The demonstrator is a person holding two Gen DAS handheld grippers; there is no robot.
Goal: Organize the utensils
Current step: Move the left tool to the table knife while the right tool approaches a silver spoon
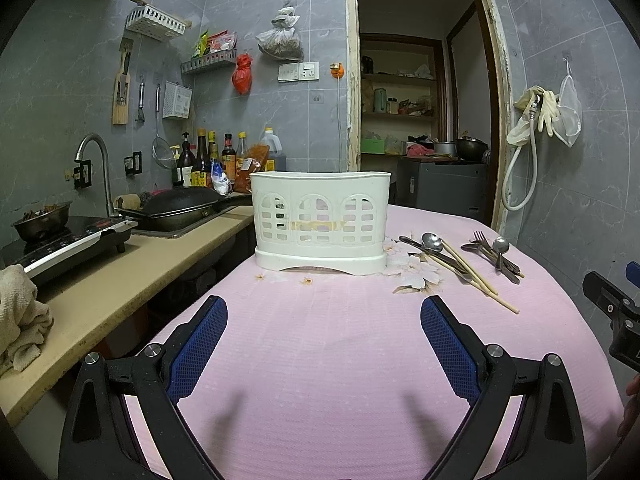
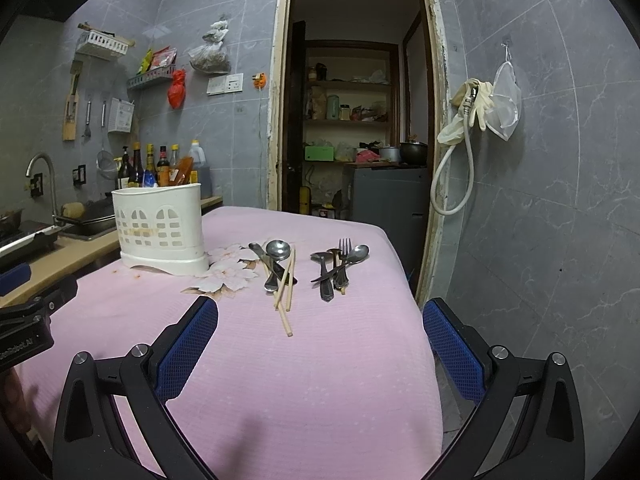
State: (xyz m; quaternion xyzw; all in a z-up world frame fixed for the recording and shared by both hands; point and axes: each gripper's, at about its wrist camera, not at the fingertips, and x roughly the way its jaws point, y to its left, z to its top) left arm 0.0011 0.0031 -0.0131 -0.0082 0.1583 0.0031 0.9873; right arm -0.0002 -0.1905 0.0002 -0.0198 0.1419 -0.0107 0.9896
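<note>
On the table (image 2: pixel 340 360), the utensil holder (image 2: pixel 160 226) stands upright; right of it lie spoons with chopsticks (image 2: pixel 285 284), then farther right a fork (image 2: pixel 343 258) among more cutlery.

We are in a home kitchen. At 10 o'clock we see a faucet (image 1: pixel 94 160) over a sink holding a black wok (image 1: pixel 182 206), sauce bottles (image 1: pixel 208 160) against the tiled wall, an induction cooker (image 1: pixel 72 242), and a pantry doorway (image 1: pixel 416 92) at 12 o'clock.
</note>
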